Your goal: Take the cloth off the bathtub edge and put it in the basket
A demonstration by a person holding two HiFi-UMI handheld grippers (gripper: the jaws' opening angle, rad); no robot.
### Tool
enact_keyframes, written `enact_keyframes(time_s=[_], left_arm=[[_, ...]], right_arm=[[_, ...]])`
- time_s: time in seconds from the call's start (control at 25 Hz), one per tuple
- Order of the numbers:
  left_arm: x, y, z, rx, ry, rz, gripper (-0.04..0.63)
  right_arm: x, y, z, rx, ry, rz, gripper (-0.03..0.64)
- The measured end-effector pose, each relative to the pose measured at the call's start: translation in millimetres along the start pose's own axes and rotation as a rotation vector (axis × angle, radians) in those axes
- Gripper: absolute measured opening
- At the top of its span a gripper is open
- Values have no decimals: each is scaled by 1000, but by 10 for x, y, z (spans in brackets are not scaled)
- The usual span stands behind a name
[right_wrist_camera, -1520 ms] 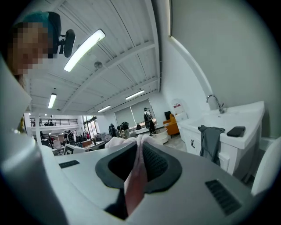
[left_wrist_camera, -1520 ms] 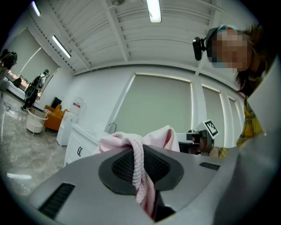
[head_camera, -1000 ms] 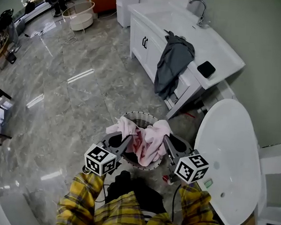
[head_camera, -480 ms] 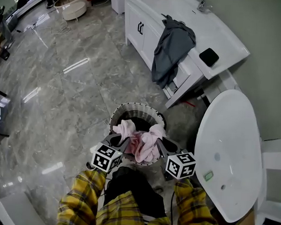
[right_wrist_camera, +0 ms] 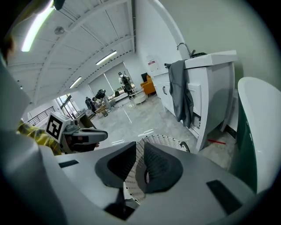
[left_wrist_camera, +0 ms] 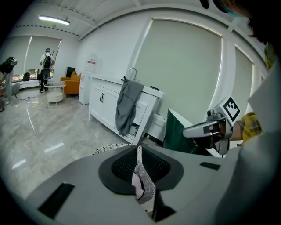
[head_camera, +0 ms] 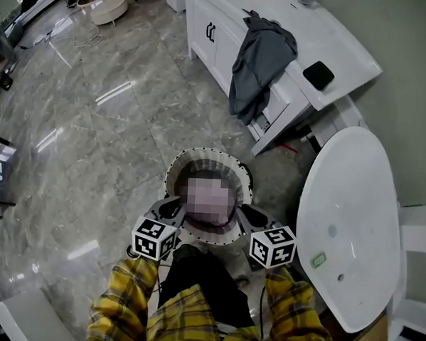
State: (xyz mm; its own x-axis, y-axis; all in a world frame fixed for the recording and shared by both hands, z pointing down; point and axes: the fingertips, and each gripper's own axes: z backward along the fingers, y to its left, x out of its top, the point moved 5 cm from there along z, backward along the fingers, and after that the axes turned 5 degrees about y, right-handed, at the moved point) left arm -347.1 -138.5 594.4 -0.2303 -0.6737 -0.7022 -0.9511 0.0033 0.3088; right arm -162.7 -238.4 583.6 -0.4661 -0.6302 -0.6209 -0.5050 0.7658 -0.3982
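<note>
The basket (head_camera: 199,157) stands on the floor just left of the bathtub (head_camera: 349,223), both grippers lowered over its near rim; the cloth (left_wrist_camera: 138,186) lies inside the basket, a pink fold of it pinched in the closed jaws of the left gripper (head_camera: 174,211); the right gripper (head_camera: 245,216) has its jaws slightly apart, having just been opening, with only basket weave showing through the gap; a grey garment (head_camera: 258,62) hangs off the far cabinet (head_camera: 347,56).

One basket (head_camera: 171,175), centre; one cloth (left_wrist_camera: 137,186); one grey garment (head_camera: 258,58) and one vanity (head_camera: 337,44), upper right; one bathtub (head_camera: 349,223), right edge.
</note>
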Motion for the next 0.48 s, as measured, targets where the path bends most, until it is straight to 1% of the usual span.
enact_keyframes(time_s=[0.24,0.48], left_arm=[[-7,-38,195,33,-60,78,48],[38,-133,517,74,-142,130,46]], right_arm=[[-37,23,101,2,-20,-21,48],[-20,182,277,-12,-47,23,32]])
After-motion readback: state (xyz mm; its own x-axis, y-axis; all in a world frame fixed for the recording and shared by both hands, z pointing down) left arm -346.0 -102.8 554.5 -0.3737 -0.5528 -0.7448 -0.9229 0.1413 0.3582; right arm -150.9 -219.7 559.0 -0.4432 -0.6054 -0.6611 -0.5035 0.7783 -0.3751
